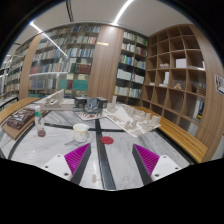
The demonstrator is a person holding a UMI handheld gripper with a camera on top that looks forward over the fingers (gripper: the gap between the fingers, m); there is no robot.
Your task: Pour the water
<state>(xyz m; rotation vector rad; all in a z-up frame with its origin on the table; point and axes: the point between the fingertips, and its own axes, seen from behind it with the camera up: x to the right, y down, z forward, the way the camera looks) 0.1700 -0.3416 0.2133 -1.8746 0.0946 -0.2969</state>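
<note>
- Tall bookshelves (95, 60) full of books stand far behind the white table (60, 140).
- A wooden bench (185, 138) runs beside the table.
- The gripper (108, 160) hangs over the table, its fingers apart and holding nothing.
- A white cup (81, 131) sits on the table, just ahead of the fingers.
- A small bottle (41, 124) stands on the table, near the cup.

no readable text, labels or numbers on anything in view

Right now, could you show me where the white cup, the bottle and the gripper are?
white cup (80, 131): gripper view, on its side wall.
bottle (41, 124): gripper view, on its body.
gripper (111, 159): gripper view, midway between its fingertips, which stand open on nothing.
</note>
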